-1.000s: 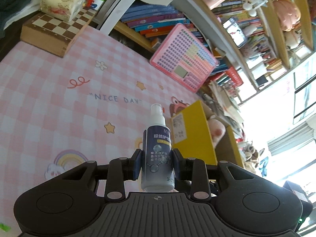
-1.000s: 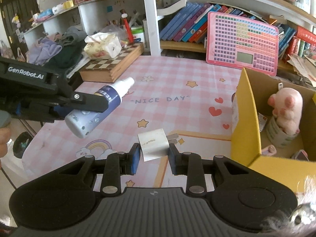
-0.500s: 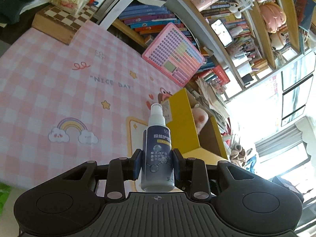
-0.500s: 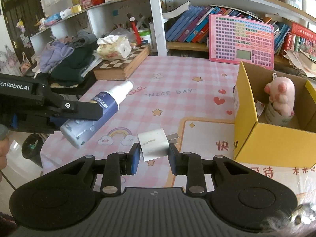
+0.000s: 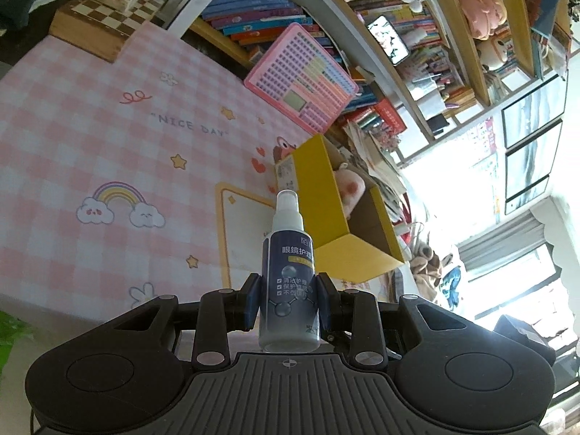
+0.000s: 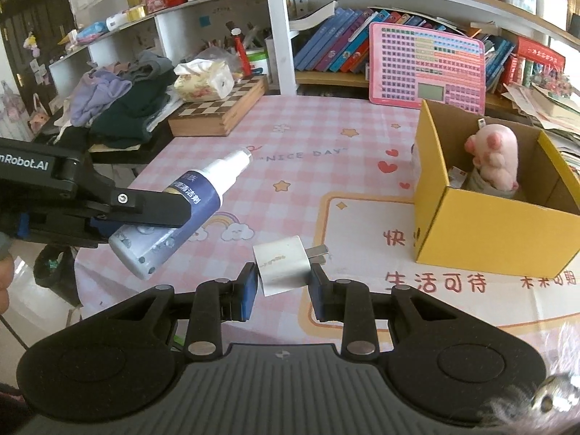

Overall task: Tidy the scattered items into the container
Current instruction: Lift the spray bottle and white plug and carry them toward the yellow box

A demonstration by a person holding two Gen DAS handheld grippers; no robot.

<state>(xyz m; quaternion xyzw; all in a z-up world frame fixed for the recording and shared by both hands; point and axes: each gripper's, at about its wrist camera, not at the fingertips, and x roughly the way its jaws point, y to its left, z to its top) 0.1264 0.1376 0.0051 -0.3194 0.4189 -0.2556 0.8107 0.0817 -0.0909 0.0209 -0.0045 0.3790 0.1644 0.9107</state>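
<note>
My left gripper is shut on a dark blue spray bottle with a white nozzle, held in the air above the pink checked table. The bottle also shows in the right wrist view, at the left, tilted. My right gripper is shut on a white plug adapter with metal prongs, above the table's front edge. The yellow cardboard box stands open at the right, with a pink plush toy inside. The box also shows in the left wrist view, beyond the bottle.
A wooden chessboard box with a tissue pack sits at the table's far left. A pink keyboard toy leans on the bookshelf behind. Folded clothes lie left of the table.
Both grippers have pulled back and up from the table with their items still held. The yellow box now sits farther off and more fully in both views.
</note>
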